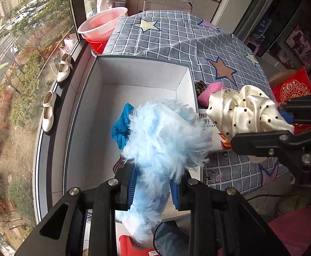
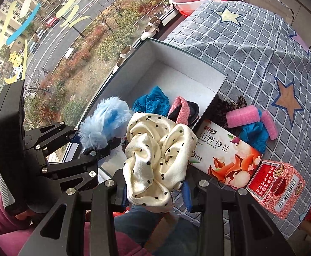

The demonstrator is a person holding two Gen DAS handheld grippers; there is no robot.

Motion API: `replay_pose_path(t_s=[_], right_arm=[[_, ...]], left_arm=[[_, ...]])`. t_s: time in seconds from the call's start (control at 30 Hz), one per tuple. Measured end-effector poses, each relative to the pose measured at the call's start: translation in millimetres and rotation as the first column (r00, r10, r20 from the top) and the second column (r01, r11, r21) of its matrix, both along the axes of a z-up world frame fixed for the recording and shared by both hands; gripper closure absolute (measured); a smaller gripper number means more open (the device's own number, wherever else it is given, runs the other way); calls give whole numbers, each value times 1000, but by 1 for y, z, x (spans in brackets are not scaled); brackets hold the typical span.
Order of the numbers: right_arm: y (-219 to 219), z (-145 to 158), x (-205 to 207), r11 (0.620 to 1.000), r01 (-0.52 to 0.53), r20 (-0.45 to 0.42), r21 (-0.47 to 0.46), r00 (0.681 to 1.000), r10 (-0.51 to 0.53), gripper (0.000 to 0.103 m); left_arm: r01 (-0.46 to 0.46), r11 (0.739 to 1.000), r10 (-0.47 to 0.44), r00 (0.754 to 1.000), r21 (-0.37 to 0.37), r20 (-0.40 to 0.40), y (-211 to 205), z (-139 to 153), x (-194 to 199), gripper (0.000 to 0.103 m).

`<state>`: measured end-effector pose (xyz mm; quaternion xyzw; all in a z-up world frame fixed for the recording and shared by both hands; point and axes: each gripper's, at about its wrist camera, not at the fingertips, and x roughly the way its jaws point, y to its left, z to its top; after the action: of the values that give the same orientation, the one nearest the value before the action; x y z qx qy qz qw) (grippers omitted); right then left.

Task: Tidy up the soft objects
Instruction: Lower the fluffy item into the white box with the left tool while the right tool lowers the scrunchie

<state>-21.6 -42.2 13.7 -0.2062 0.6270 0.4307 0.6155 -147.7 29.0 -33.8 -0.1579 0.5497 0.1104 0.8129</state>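
left gripper (image 1: 153, 192): blue fluffy scrunchie (image 1: 166, 136) | right gripper (image 2: 155, 192): dotted cream scrunchie (image 2: 157, 160)

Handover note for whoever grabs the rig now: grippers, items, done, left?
Left gripper: shut on fluffy blue scrunchie, over the white box.
Right gripper: shut on cream polka-dot scrunchie, near the box's edge.
Done: blue scrunchie and pink-black piece in the box.
Left: drop both held items; pink rollers, another blue scrunchie and leopard scrunchie remain on the tablecloth.
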Motion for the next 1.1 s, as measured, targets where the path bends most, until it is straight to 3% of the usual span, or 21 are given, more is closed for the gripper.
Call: replay_pose_path(t_s=[1.1], right_arm=[[2, -1, -1, 1000, -1, 0, -4, 1000, 1, 64]], left_arm=[[-12, 1000, 12, 1000, -4, -8, 5, -2, -2, 73]])
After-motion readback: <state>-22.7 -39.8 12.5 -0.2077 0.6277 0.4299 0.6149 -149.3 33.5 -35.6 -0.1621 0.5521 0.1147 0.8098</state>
